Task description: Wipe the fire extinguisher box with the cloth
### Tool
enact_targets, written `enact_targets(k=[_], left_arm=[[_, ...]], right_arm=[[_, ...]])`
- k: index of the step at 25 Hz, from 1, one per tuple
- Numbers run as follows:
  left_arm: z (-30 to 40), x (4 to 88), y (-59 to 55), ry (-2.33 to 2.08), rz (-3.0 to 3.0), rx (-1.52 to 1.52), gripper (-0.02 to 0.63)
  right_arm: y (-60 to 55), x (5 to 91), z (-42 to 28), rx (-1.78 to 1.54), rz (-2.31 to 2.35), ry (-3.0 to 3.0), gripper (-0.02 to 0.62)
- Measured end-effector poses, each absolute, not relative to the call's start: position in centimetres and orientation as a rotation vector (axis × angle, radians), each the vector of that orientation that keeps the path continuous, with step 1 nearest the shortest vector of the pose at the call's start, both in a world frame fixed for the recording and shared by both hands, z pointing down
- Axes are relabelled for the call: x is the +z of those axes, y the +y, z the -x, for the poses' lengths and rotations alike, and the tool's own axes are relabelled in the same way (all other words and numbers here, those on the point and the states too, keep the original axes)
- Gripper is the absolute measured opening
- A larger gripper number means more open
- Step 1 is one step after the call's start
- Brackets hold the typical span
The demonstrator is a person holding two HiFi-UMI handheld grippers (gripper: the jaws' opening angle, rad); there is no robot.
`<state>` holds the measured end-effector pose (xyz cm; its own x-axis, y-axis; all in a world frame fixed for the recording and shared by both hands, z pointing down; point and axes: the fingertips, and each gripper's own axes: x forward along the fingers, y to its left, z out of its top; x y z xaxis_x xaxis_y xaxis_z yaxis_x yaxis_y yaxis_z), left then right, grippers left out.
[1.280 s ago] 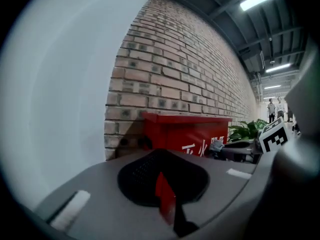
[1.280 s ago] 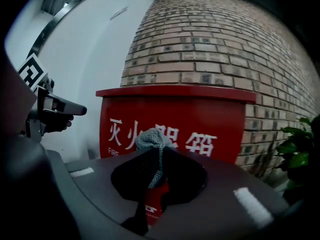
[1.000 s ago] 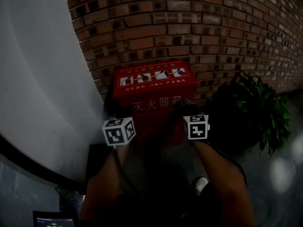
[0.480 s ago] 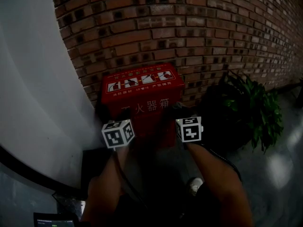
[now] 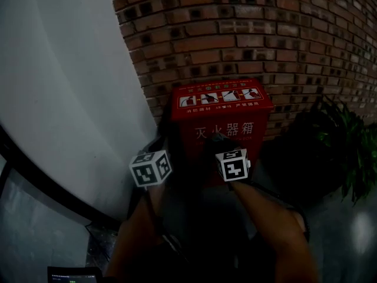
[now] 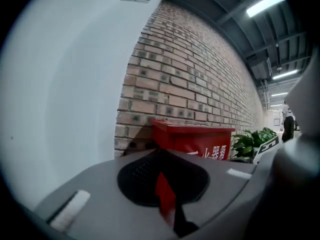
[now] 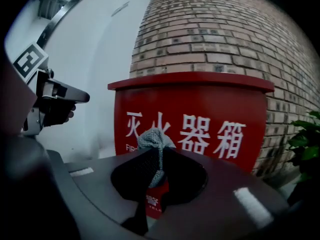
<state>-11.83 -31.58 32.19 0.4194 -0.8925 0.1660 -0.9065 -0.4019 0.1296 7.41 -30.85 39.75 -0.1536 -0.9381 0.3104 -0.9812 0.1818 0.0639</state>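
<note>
Since half a second back the head view has swung: fire extinguisher box now sits right of centre, more white wall in frame, plant pushed to the right edge. Both marker cubes are about where they were.

Nearest: right gripper, jaws clamped on a bunched grey cloth. A wad pokes out past the tips, likely so fabric, not jaw, meets the paint. It is aimed square at the box's lettered front, close but apparently not touching.

Left gripper: jaws drawn together, nothing between them, only a red sliver of box showing through. It is held off to the box's left, out of the wiping path.

Box stands on the floor against the brick wall, lid closed. Wiping looks about to start on the front face.
</note>
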Motion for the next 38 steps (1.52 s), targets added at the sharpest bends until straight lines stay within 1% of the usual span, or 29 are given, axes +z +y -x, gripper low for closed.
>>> enact_targets(k=[5, 10, 17, 21, 25, 32, 38], left_arm=[[17.0, 32.5, -30.9, -1.691, -2.437, 0.16, 0.002], [20.5, 33.1, -29.9, -1.715, -2.393, 0.154, 0.002], [21.7, 34.7, -30.0, -1.724, -2.352, 0.202, 0.002], [20.1, 34.5, -30.2, -1.684, -2.371, 0.186, 0.002], [17.8, 36.2, -30.9, -1.637, -2.354, 0.22, 0.002], [11.1, 39.1, -31.3, -1.481, -2.366, 0.261, 0.002], [5.0, 41.4, -31.5, -1.329, -2.348, 0.249, 0.002]], right_arm=[[-31.7, 41.2, -1.2, 0.184, -1.706, -2.244, 0.044], [-32.3, 42.2, 3.4, 0.173, -1.62, -2.299, 0.045], [-32.3, 43.7, 5.5, 0.214, -1.574, -2.292, 0.045], [-32.6, 44.3, 4.1, 0.219, -1.596, -2.262, 0.045], [-32.2, 45.2, 1.1, 0.267, -1.634, -2.207, 0.046], [-31.9, 44.4, -6.2, 0.245, -1.728, -2.137, 0.046], [-30.0, 45.3, -13.9, 0.278, -1.84, -2.006, 0.046]])
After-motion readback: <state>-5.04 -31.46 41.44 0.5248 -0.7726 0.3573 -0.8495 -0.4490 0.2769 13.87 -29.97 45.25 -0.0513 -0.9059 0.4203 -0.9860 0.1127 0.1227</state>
